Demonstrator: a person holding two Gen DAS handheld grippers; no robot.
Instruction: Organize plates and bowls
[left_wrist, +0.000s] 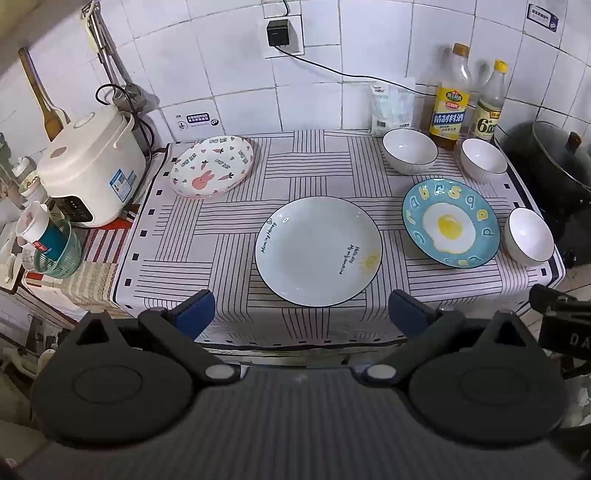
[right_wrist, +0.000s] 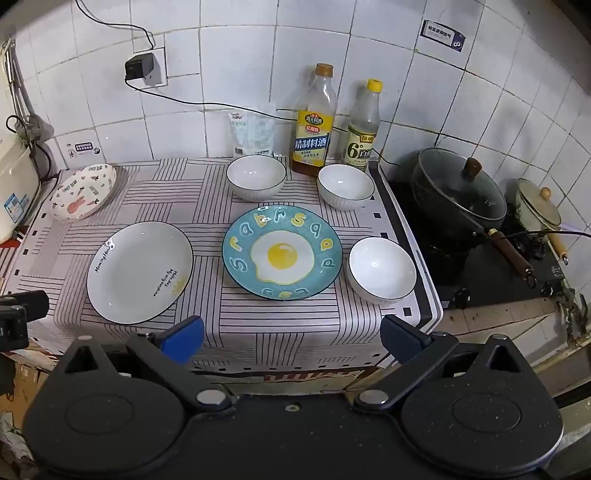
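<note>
Both my tongs, left gripper (left_wrist: 301, 308) and right gripper (right_wrist: 291, 338), hang wide open and empty at the near edge, sizing up scattered dishes: white plate (left_wrist: 318, 250) centre, egg plate (right_wrist: 282, 253) right, bunny plate (left_wrist: 212, 166) far left, three bowls (right_wrist: 382, 269) unstacked on the right.

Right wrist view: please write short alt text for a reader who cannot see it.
Three plates and three white bowls sit apart, unstacked, on a striped tablecloth: a fried-egg plate in the middle, a pale plate to its left, a rabbit plate far left. The right gripper hovers in front, jaws open and empty.
</note>
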